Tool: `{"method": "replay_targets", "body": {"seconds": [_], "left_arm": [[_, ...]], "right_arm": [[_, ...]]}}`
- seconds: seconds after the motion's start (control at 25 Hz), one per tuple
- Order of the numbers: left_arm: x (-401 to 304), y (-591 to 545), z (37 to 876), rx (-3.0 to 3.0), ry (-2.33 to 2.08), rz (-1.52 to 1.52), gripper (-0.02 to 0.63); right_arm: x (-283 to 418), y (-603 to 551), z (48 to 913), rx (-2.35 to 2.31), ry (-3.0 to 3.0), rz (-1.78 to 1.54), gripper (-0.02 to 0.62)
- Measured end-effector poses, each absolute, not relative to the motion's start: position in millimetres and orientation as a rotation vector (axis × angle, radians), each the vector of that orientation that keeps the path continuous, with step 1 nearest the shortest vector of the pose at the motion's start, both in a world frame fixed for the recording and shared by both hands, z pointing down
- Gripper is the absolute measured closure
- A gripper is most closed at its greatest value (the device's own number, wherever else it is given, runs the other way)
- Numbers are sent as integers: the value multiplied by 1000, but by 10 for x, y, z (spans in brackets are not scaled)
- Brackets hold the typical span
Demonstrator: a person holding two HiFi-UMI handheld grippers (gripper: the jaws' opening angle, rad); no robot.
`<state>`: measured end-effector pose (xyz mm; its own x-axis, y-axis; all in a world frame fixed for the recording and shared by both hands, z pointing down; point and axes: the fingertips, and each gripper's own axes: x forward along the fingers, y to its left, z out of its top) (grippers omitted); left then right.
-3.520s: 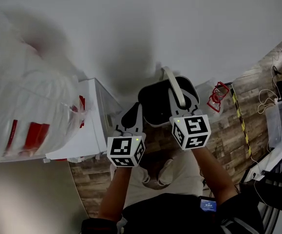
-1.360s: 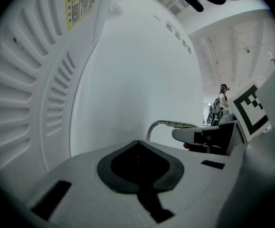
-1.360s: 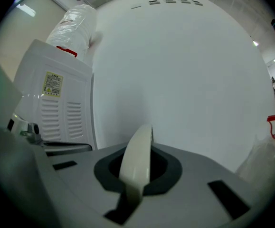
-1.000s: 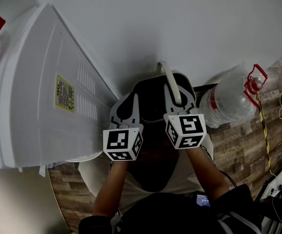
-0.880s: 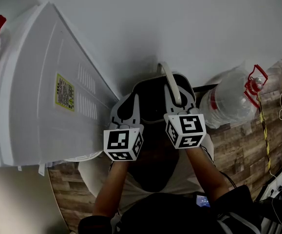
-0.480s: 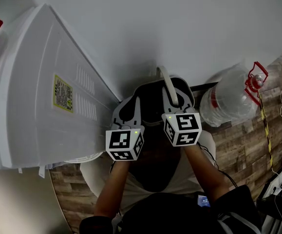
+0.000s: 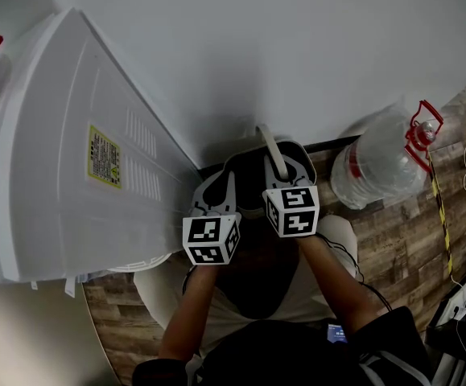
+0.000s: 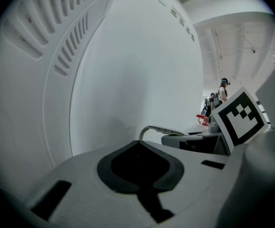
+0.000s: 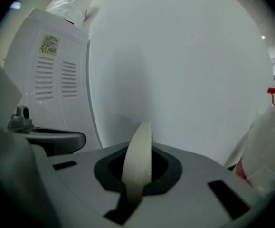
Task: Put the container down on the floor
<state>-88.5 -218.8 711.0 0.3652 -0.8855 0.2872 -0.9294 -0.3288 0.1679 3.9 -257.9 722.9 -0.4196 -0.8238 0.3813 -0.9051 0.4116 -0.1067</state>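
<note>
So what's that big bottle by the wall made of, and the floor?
The big bottle looks like clear glossy plastic: see-through, with highlights. The floor looks like matte wood-grain planks; real wood or laminate, I can't tell.

White ribbed plastic cabinet with a yellow printed label. Cream curved plastic handle on a dark container. Black-and-white square markers on the grey left gripper and right gripper — brown wood-grain plank floor, clear plastic bottle capped red.
</note>
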Motion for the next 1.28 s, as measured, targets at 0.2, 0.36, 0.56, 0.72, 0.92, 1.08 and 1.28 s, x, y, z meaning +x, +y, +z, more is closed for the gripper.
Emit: {"method": "replay_targets", "body": {"seconds": [0.2,0.36,0.56,0.72,0.92,1.08,1.28], "left_arm": [[-872,-2167,7360,2298,-1569,257,591],[-881,-2141,7528,2272,-1547,287,591],[-903,-2130,7657,2252,-1538,310,591],[-903,-2122,7735,2239,-1515,322,591],[-885,-2097,7868,2221,-1489,351,591],[-890,-2095,7956,2196,-1478,353,591],[-877,-2081,8080,2181,-1464,387,591]], "right_arm": [[13,-2564,7426,1477,-2353,453,566],[7,-2578,7562,1461,-2316,463,566],[12,-2594,7721,1447,-2271,470,566],[24,-2598,7842,1434,-2235,475,566],[27,-2591,7997,1405,-2193,497,566],[37,-2587,8059,1394,-2180,532,566],[38,-2567,8151,1376,-2165,543,566]]}}
